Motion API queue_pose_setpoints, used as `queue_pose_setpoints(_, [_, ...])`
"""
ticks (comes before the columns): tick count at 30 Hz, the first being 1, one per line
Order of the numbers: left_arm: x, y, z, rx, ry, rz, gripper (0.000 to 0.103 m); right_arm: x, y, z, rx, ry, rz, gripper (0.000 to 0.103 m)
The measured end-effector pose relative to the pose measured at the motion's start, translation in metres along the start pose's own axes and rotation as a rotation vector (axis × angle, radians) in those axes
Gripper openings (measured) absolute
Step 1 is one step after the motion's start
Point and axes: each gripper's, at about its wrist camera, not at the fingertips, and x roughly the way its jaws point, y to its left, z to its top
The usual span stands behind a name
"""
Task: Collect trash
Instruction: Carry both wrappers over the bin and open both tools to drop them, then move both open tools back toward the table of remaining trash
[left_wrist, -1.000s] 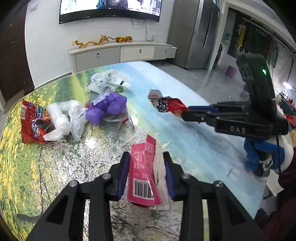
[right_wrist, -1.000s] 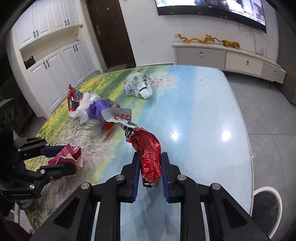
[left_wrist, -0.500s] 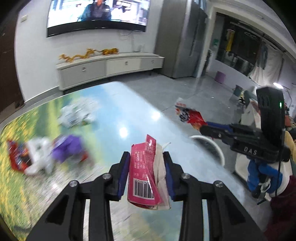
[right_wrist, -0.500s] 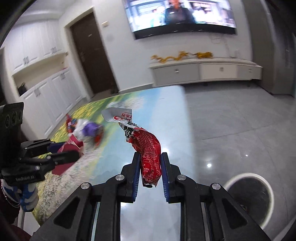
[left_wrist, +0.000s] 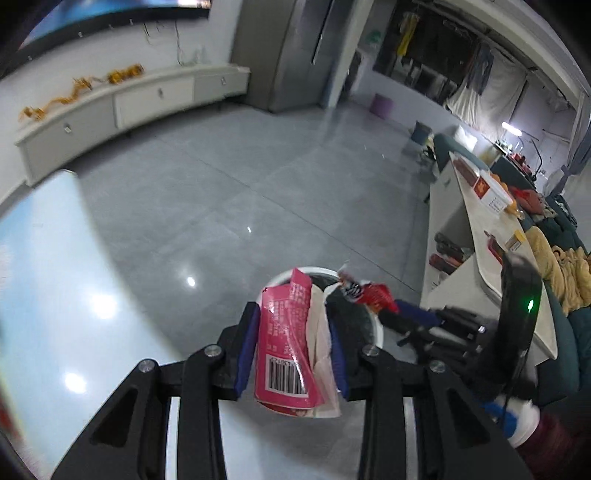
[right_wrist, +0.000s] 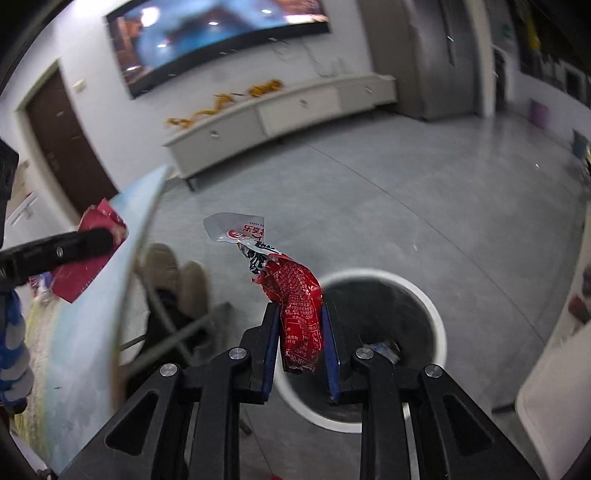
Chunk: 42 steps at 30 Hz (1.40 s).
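Note:
My left gripper (left_wrist: 293, 321) is shut on a pink wrapper (left_wrist: 284, 339) with a barcode and a strip of white paper beside it. It hangs just past the table edge (left_wrist: 48, 258), in front of a round white-rimmed bin (left_wrist: 378, 332) on the floor. In the right wrist view my right gripper (right_wrist: 300, 321) is shut on a crumpled red wrapper (right_wrist: 299, 295) directly above the bin's (right_wrist: 424, 295) near rim. The left wrist view shows the right gripper (left_wrist: 402, 310) with the red wrapper (left_wrist: 373, 295) over the bin. The left gripper (right_wrist: 107, 236) and pink wrapper (right_wrist: 85, 277) appear at the left.
The bin holds a piece of trash (right_wrist: 384, 349). A person's shoes (right_wrist: 177, 269) stand under the table (right_wrist: 85, 350). A long white cabinet (right_wrist: 280, 110) lines the far wall. A white counter (left_wrist: 480, 221) with boxes runs along the right. Grey tiled floor lies between.
Both grippers have swung right, off the table and over to the floor bin, each still holding its wrapper. The trash pile on the table has left both views.

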Motion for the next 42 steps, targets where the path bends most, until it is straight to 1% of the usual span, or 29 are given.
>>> queue_pose_setpoints(5, [0.056,-0.02,0.016,0.001,0.088,-0.022,0.036,0.03,-0.035,-0.006,0.085,0.057,-0.023,0.025])
queue_pose_setpoints(10, [0.096,-0.03,0.024,-0.029,0.153,-0.044,0.037,0.05,-0.056,-0.015,0.144,0.101,-0.033,0.031])
queue_pose_setpoints(11, [0.102,-0.031,0.024,-0.036,0.164,-0.048,0.039,0.052,-0.059,-0.017,0.15,0.106,-0.037,0.032])
queue_pose_setpoints(12, [0.107,-0.032,0.025,-0.043,0.175,-0.053,0.048,0.057,-0.062,-0.016,0.156,0.112,-0.042,0.033])
queue_pose_setpoints(14, [0.114,-0.033,0.026,-0.053,0.182,-0.055,0.059,0.061,-0.069,-0.02,0.17,0.123,-0.051,0.034])
queue_pose_setpoints(16, [0.116,-0.033,0.025,-0.05,0.187,-0.058,0.059,0.063,-0.075,-0.023,0.189,0.126,-0.057,0.043])
queue_pose_setpoints(19, [0.12,-0.038,0.025,-0.042,0.19,-0.049,0.059,0.063,-0.081,-0.026,0.199,0.128,-0.063,0.046])
queue_pose_setpoints(22, [0.118,-0.043,0.024,-0.024,0.179,-0.027,0.059,0.06,-0.085,-0.026,0.201,0.127,-0.068,0.046])
queue_pose_setpoints(27, [0.096,-0.043,0.022,0.012,0.126,0.049,0.059,0.053,-0.084,-0.02,0.202,0.103,-0.077,0.046])
queue_pose_setpoints(32, [0.062,-0.038,0.02,0.021,0.025,0.129,0.059,0.034,-0.074,-0.01,0.176,0.055,-0.083,0.046])
queue_pose_setpoints(35, [0.036,-0.036,0.017,0.032,-0.035,0.166,0.059,0.02,-0.063,-0.002,0.136,0.029,-0.092,0.046])
queue_pose_setpoints(38, [0.013,-0.033,0.013,0.054,-0.071,0.205,0.059,0.005,-0.05,0.006,0.102,-0.002,-0.096,0.046])
queue_pose_setpoints(42, [-0.016,-0.023,0.004,0.054,-0.081,0.246,0.059,-0.016,-0.033,0.017,0.074,-0.047,-0.088,0.046])
